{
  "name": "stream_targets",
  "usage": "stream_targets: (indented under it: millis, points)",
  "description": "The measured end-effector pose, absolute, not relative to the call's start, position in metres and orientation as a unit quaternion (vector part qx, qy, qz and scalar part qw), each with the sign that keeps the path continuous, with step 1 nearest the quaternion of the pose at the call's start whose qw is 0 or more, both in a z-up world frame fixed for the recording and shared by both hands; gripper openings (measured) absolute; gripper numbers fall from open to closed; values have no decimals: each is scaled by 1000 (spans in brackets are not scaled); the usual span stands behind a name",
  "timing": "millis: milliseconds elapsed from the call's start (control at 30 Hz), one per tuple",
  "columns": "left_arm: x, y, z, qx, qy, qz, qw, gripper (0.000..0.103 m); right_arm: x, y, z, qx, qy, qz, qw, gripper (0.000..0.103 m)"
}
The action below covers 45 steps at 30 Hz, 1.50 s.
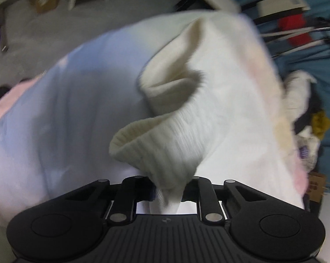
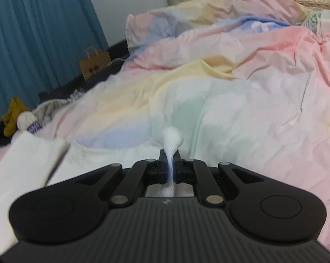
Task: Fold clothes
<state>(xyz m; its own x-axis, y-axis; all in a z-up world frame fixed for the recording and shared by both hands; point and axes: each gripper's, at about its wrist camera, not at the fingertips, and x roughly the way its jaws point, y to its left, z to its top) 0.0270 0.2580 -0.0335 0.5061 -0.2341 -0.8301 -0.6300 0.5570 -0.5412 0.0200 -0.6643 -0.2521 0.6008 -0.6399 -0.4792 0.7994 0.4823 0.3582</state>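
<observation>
The pastel rainbow-coloured quilt cover (image 2: 241,83) spread across the whole bed and carried every other item; its rumpled folds rose toward the far end, and a flat stretch lay open ahead of the right gripper. The cream ribbed-knit garment (image 1: 208,83) lay on this cover at the near edge, with its body flat and one ribbed hem portion raised. In the left wrist view the garment filled most of the frame and was blurred, so its outline could not be traced; the part rising to the tool was probably a cuff or hem. The black two-finger left gripper (image 1: 168,189) pointed steeply downward, and its tongs were clamped on a pinch of that ribbed edge, which hung folded above the linkage. The black two-finger right gripper (image 2: 169,171) pointed at a shallower downward angle, and its tongs were clamped tight on a thin twist of the same pale knit, with a small bulb of cloth protruding beyond the blue pads (image 2: 163,171). The teal pleated curtain (image 2: 33,32) bounded the bed on one side. The heap of dark, white and mustard clothes (image 2: 18,120) lay at the bed edge beside the curtain, well apart from both grippers and partly cut off. The brown paper bag with handles (image 2: 94,63) stood near the curtain.
</observation>
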Motion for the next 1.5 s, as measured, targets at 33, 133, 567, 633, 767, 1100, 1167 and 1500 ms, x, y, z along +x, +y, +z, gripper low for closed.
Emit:
stream_targets:
  millis: [33, 133, 567, 633, 767, 1100, 1167, 1500]
  points:
    - [21, 256, -23, -452, 462, 122, 753, 16, 19, -663, -249, 281, 134, -424, 850, 7]
    - [-6, 260, -4, -469, 423, 91, 770, 15, 15, -661, -237, 298, 111, -423, 848, 7]
    - [0, 286, 4, -576, 301, 45, 759, 5, 104, -675, -131, 324, 102, -398, 852, 7]
    - [31, 296, -3, -583, 293, 49, 756, 5, 139, -669, -113, 314, 101, -388, 861, 7]
    - [100, 314, -33, -586, 291, 73, 752, 5, 233, -646, -91, 261, 113, -374, 883, 7]
    - [242, 342, -124, -560, 367, 147, 728, 6, 414, -602, -174, 114, 219, -333, 910, 7]
    - [252, 343, -132, -553, 378, 149, 728, 7, 424, -602, -186, 105, 228, -326, 912, 8]
    - [243, 321, -102, -450, 400, 69, 795, 59, 359, -601, -177, 214, 131, -289, 924, 81]
